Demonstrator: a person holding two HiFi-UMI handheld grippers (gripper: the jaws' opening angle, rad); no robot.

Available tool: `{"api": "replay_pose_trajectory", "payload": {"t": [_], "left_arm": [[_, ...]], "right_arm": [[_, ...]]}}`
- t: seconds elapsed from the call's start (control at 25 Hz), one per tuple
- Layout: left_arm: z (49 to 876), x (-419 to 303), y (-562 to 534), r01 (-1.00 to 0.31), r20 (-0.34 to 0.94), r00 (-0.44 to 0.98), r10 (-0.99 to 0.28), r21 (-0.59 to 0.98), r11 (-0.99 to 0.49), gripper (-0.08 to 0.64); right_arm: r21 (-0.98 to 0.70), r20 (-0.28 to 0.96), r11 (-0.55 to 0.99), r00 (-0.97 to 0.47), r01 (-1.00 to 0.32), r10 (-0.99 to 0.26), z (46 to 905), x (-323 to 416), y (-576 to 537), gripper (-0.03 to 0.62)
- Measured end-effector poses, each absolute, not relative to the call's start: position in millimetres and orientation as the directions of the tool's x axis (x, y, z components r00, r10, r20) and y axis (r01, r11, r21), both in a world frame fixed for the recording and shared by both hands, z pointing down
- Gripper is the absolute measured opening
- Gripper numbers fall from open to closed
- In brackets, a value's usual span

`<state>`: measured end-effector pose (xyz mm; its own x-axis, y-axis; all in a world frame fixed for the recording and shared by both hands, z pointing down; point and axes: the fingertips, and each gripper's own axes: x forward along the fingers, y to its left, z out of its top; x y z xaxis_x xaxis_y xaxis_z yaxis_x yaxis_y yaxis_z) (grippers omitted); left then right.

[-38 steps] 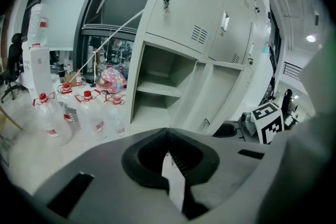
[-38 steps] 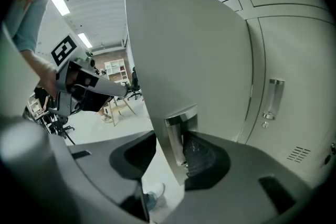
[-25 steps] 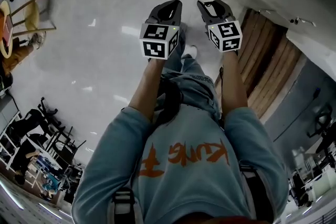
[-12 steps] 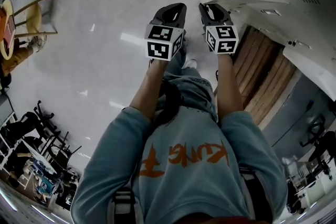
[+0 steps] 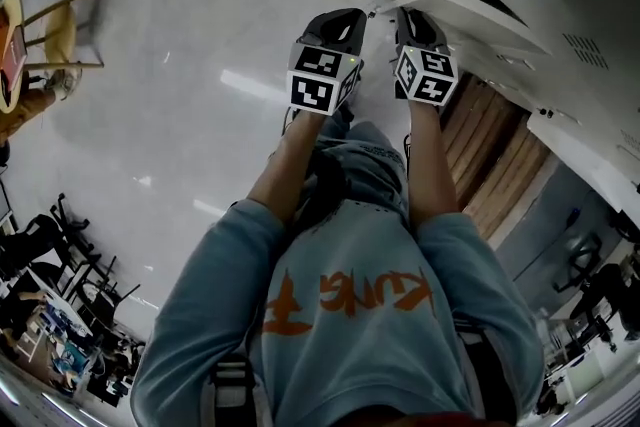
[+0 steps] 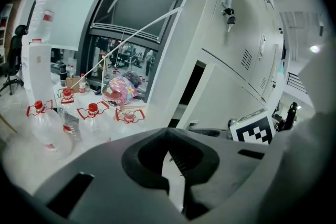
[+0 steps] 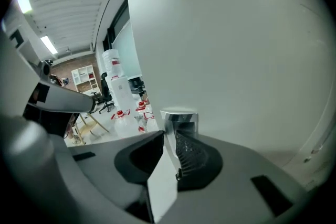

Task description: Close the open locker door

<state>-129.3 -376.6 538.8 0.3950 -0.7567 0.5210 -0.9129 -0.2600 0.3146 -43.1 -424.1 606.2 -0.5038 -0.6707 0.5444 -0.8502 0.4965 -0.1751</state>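
Note:
The open locker door is a white panel that juts out from the lockers at the upper right of the head view. My right gripper is at the door's free edge. In the right gripper view the door fills most of the picture. Its edge runs down between the jaws of the right gripper, just under a metal lock cylinder. Those jaws are closing around the edge. My left gripper hangs beside it, left of the door. In its own view the left gripper shows a narrow gap with nothing in it.
A bank of white lockers stands to the right, with a dark open compartment. Several red-capped water bottles stand on the floor ahead. Wooden boards lie by the lockers and a chair is at far left.
Both grippers have moved forward toward the lockers. The right gripper has reached the door's edge, and the door now shows larger at the upper right.

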Motion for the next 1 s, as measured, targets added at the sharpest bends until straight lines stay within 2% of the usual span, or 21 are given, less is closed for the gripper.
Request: {"api": "replay_pose_trajectory", "payload": {"t": [0.32, 0.76, 1.0], "left_arm": [[528.2, -132.0, -411.5, -0.901, 0.497, 0.425, -0.757, 0.307, -0.305, 0.018], [505.3, -128.8, -439.7, -0.888, 0.431, 0.445, -0.785, 0.327, -0.324, 0.018], [486.4, -122.1, -446.4, -0.889, 0.392, 0.436, -0.810, 0.327, -0.321, 0.018]], "right_arm": [[-0.213, 0.545, 0.393, -0.443, -0.895, -0.712, 603.6, -37.7, -460.9, 0.055], [-0.227, 0.607, 0.230, -0.322, -0.946, -0.727, 597.7, -29.9, -469.8, 0.049], [-0.242, 0.505, 0.257, -0.348, -0.935, -0.790, 538.6, -10.0, -462.3, 0.048]]}}
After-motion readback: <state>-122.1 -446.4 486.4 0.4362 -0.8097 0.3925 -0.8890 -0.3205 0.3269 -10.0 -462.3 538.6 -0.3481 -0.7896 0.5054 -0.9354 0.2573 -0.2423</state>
